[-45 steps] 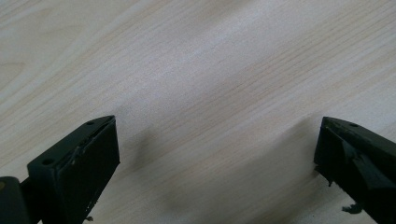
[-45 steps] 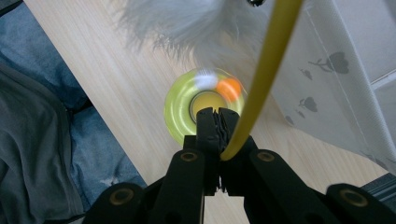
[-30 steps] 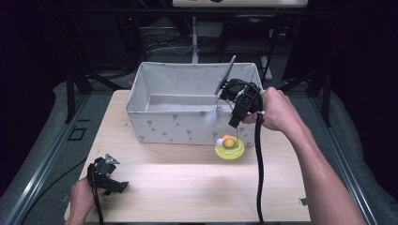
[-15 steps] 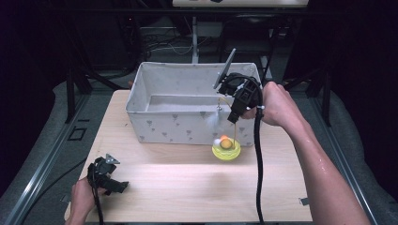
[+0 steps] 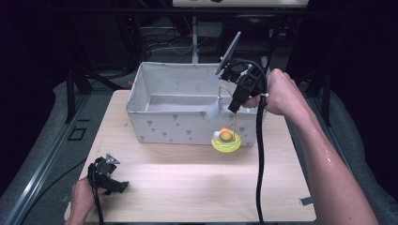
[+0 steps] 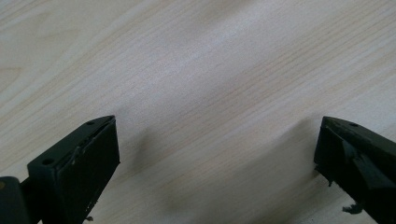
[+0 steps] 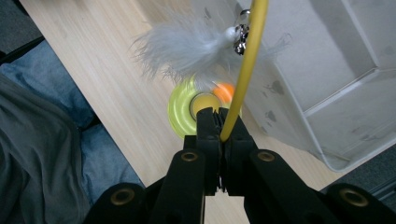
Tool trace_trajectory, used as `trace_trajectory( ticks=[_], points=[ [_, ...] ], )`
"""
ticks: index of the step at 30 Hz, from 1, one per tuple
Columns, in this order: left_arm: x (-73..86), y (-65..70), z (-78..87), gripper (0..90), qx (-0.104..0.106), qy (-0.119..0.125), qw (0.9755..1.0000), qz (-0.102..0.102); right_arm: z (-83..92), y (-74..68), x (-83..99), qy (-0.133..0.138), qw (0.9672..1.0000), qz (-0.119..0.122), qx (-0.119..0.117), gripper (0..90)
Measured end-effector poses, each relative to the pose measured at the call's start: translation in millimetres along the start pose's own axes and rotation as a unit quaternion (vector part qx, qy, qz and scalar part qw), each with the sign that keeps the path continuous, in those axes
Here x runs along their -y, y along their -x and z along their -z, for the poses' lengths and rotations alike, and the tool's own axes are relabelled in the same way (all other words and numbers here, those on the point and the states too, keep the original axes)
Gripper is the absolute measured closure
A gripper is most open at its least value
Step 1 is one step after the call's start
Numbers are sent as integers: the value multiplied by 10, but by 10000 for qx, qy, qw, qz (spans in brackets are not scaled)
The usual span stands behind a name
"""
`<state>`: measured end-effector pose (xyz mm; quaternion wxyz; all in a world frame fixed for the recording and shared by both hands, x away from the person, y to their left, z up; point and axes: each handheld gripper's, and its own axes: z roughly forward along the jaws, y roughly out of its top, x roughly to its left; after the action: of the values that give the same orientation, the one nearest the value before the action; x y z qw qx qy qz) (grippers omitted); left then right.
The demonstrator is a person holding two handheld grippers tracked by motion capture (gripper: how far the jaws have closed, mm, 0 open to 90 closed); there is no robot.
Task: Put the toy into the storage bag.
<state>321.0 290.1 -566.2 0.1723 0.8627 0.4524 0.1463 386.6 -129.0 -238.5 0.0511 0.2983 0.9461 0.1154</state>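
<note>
A cat toy has a yellow-green round base [image 5: 226, 143] with an orange ball [image 5: 225, 135], a thin yellow wire [image 7: 247, 60] and a grey feather [image 7: 187, 46] with a small bell. My right gripper [image 5: 233, 108] points down in front of the bin's right end and is shut on the wire [image 5: 235, 122]; its jaws [image 7: 219, 116] pinch it above the base [image 7: 180, 112]. Whether the base touches the table I cannot tell. My left gripper [image 5: 119, 185] rests at the table's front left, open [image 6: 217, 128] over bare wood.
A white fabric bin [image 5: 169, 124] with a grey pattern stands at the back middle of the wooden table [image 5: 187, 187], its inside [image 7: 327, 93] bare. The right gripper's black cable [image 5: 259, 154] hangs down over the table. The person's legs [image 7: 46, 140] lie beyond the table edge.
The right gripper has risen a little with the wire in it, and the toy's base has shifted slightly towards the bin. The left gripper has stayed put.
</note>
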Motion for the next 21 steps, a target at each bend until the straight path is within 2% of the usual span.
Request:
trace_trajectory(
  ticks=[12,21],
  points=[
    [-3,-2,-8,0,23,25,10000,25,188,28,-94,95,9999,3,68,877],
    [-17,3,-14,0,45,24,10000,-30,327,89,-124,238,9995,-144,127,878]
  ],
)
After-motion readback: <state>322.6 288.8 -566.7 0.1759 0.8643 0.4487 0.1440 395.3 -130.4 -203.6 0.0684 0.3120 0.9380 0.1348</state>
